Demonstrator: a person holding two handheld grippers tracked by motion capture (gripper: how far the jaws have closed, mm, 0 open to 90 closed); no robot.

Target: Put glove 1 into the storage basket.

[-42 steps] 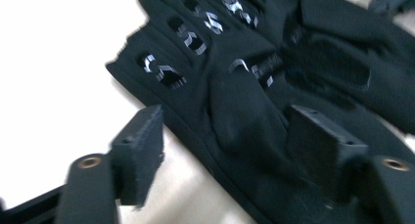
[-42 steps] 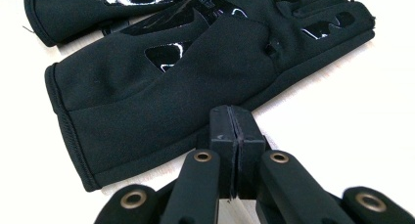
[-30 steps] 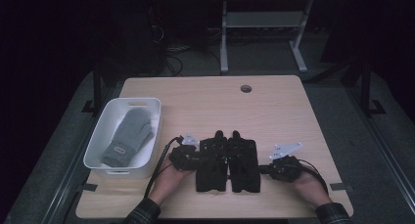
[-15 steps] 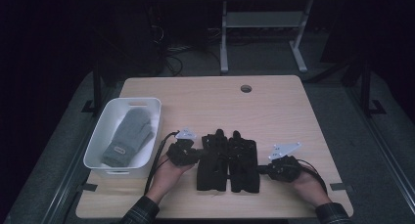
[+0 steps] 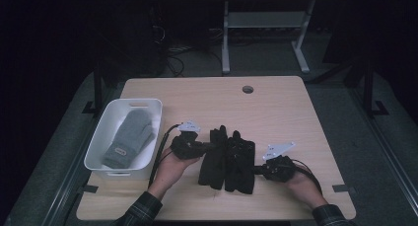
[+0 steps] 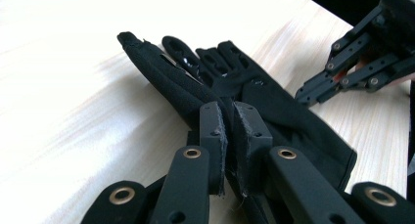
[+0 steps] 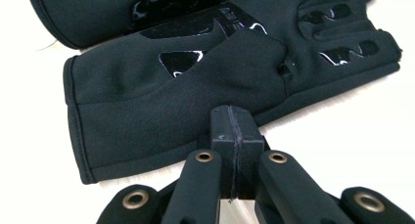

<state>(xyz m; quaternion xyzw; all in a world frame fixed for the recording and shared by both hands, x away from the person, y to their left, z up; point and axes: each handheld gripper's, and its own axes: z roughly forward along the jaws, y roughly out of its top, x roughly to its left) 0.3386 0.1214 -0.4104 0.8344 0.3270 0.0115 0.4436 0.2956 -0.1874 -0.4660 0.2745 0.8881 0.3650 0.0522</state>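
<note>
Two black gloves lie side by side on the wooden table (image 5: 207,97), fingers pointing away from the person. My left gripper (image 5: 203,147) (image 6: 230,111) has just been closing its jaws and is shut on the left glove (image 5: 213,157) (image 6: 166,82), whose edge is pinched between the pads and raised off the table. The right glove (image 5: 240,162) (image 7: 171,101) lies flat. My right gripper (image 5: 259,169) (image 7: 234,116) is shut, pads pressed together, its tips at that glove's near edge; I see no fabric between them. It also shows across the gloves as the right gripper (image 6: 342,62).
A white bin (image 5: 98,152) stands at the table's left and holds a grey mitten (image 5: 127,137). A cable hole (image 5: 247,89) sits near the far edge. Bare tabletop lies beyond the gloves. A metal stand (image 5: 266,23) is on the floor behind the table.
My left gripper has closed on the left glove's edge and lifted a little, raising that edge. The right gripper has stayed where it was.
</note>
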